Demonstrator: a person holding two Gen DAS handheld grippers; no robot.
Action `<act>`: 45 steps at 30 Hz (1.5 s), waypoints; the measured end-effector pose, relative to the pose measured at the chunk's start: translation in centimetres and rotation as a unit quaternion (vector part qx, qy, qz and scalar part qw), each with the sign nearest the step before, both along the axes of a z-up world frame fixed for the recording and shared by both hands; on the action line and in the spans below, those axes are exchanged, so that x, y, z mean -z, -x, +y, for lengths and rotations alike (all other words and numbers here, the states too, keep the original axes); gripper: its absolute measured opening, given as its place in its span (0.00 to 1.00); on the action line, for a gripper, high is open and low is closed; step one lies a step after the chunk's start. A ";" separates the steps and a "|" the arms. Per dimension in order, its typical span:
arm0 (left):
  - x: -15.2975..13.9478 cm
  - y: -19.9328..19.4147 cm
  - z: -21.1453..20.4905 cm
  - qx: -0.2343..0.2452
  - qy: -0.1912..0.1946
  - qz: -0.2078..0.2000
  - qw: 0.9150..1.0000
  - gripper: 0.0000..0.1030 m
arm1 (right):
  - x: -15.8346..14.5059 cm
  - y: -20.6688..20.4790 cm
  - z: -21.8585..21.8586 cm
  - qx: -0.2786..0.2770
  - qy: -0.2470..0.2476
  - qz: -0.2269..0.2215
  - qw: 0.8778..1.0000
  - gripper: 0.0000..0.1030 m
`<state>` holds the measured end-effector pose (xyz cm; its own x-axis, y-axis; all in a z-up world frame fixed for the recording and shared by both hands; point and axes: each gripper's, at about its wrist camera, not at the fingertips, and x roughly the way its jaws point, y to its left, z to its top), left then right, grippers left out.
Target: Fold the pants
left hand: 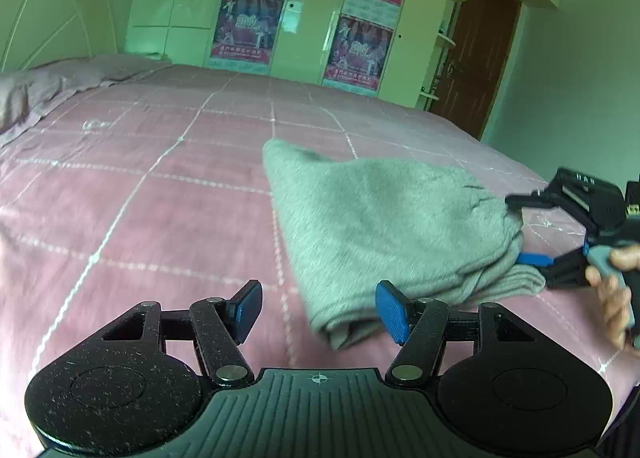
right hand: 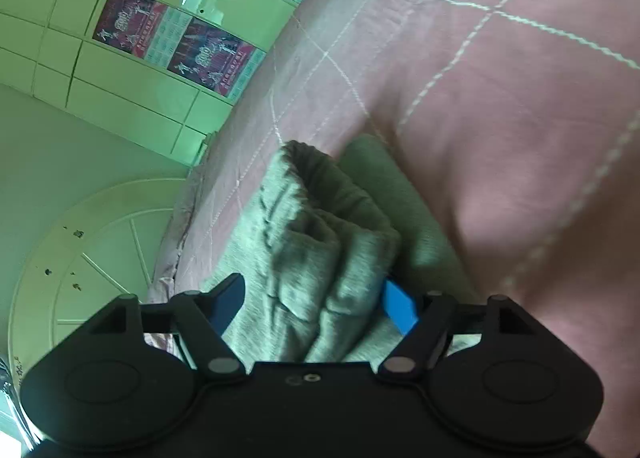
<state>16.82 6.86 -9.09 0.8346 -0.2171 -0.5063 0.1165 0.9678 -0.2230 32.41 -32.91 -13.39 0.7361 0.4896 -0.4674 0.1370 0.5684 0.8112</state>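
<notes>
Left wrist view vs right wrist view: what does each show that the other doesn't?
Left wrist only: the brown wooden door, the person's hand holding the right gripper, and the open, empty left gripper.

Right wrist only: the bunched cloth end between the right gripper's fingers, close up.

Both: the folded grey fleece pants, the pink checked bedspread and the postered green wardrobe.

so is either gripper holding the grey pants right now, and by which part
The left gripper is open and holds nothing. The right gripper has a bunched end of the grey knit pants between its fingers; whether the pads actually press on it cannot be told.
</notes>
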 end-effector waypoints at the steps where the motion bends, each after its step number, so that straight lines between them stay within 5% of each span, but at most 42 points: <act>1: 0.4 0.1 0.0 0.001 -0.002 0.003 1.000 0.61 | 0.0 -0.5 0.3 -0.002 0.010 0.004 1.000 0.69; 3: 1.2 0.0 -0.2 0.010 -0.003 0.007 1.000 0.61 | -0.3 -1.3 1.2 -0.011 0.038 0.014 0.999 0.67; 5: 1.8 -0.4 -0.5 0.016 -0.008 0.016 1.000 0.61 | -0.8 -1.5 1.9 -0.013 0.067 0.017 0.998 0.52; 11: 2.9 -2.8 -0.4 -0.021 -0.003 0.025 0.999 0.61 | 0.0 -1.6 2.3 -0.018 0.076 0.022 0.997 0.58; 12: 3.2 -2.8 -0.4 -0.022 -0.004 0.026 0.999 0.61 | -0.5 -1.9 2.7 -0.018 0.086 0.032 0.996 0.40; 13: 3.3 -2.8 -0.5 -0.024 -0.009 0.026 0.999 0.61 | -1.3 -2.2 3.4 -0.025 0.094 0.028 0.995 0.36; 18: 3.8 -0.9 -0.4 -0.075 -0.021 0.003 0.997 0.61 | -10.6 -1.3 8.4 -0.082 0.088 -0.123 0.985 0.22; 21: 3.8 -0.3 -0.6 -0.090 -0.020 -0.015 0.996 0.65 | -14.8 1.0 8.5 -0.078 0.099 -0.198 0.972 0.22; 24: 3.6 -0.1 -0.4 -0.101 -0.014 -0.024 0.994 0.71 | -12.0 2.4 4.8 -0.031 0.097 -0.168 0.980 0.22; 28: 4.4 -0.3 0.1 -0.101 -0.002 -0.010 0.995 0.71 | 0.4 1.4 0.1 0.025 0.047 0.038 0.998 0.22; 29: 4.4 -0.4 0.1 -0.099 -0.002 -0.009 0.995 0.71 | 2.4 2.1 -1.0 0.039 -0.001 0.025 0.999 0.20; 34: 4.5 -0.8 0.3 -0.099 -0.006 -0.008 0.995 0.71 | 1.3 1.8 -0.3 0.024 0.032 0.009 0.999 0.26; 38: 4.6 -0.7 0.4 -0.099 -0.005 -0.007 0.995 0.71 | 0.4 1.8 0.1 -0.001 0.052 0.004 0.999 0.44; 41: 4.5 -0.6 0.2 -0.099 -0.006 -0.007 0.995 0.71 | -0.5 1.9 0.7 -0.013 0.085 -0.001 0.996 0.48; 45: 4.6 -0.5 0.4 -0.098 -0.004 -0.006 0.995 0.71 | -2.6 2.5 1.7 -0.020 0.102 -0.020 0.994 0.31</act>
